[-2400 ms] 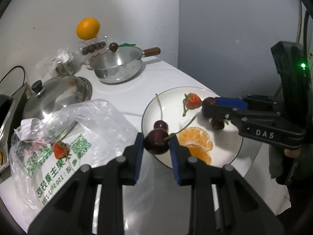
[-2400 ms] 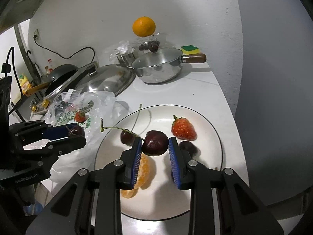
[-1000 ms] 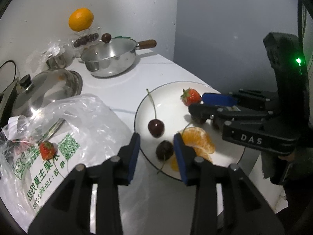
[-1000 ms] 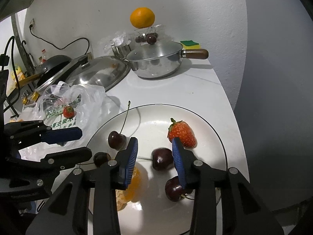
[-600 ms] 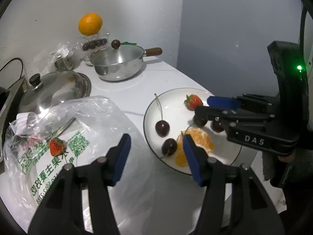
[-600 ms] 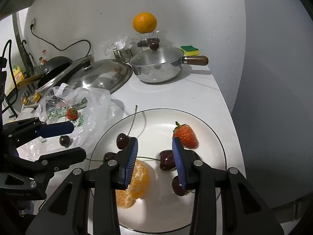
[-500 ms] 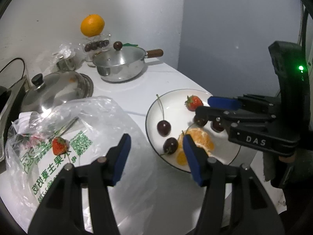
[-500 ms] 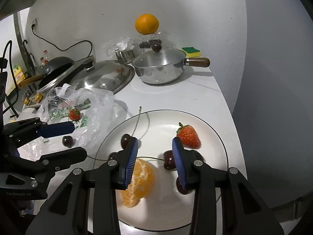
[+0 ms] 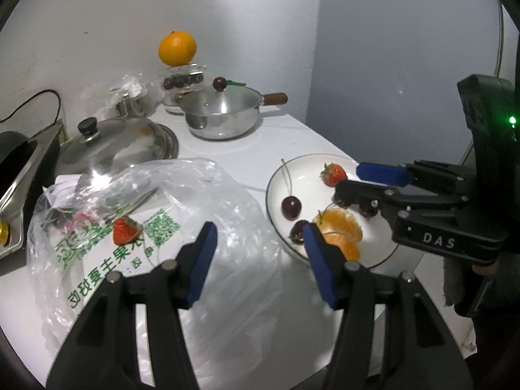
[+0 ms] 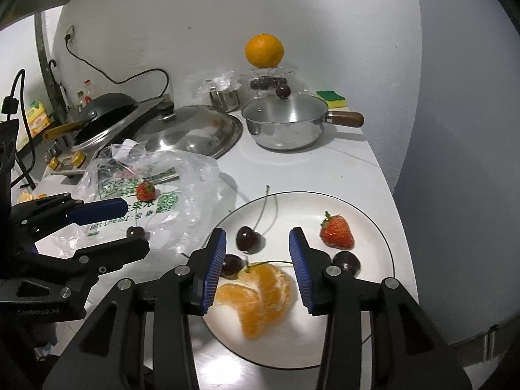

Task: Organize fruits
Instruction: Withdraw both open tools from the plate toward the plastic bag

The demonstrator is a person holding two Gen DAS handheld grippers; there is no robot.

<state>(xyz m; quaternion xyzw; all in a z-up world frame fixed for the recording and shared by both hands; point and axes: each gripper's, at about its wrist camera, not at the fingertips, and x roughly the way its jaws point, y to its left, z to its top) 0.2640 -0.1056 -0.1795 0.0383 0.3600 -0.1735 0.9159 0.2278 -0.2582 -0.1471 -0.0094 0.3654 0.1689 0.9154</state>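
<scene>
Your left gripper (image 9: 258, 256) (spread, empty) hovers over the bag (image 9: 182, 214); its strawberry (image 9: 125, 230) lies ahead-left. Right gripper (image 10: 256, 261), opening and empty, hangs over the plate (image 10: 367, 214).

White counter (image 10: 325, 169) here: near right sits the white plate (image 10: 373, 227), left of it the clear plastic bag (image 10: 182, 175). Farther back, a steel pan (image 10: 286, 126) with wooden handle, a big steel lid (image 10: 191, 133) to its left.
</scene>
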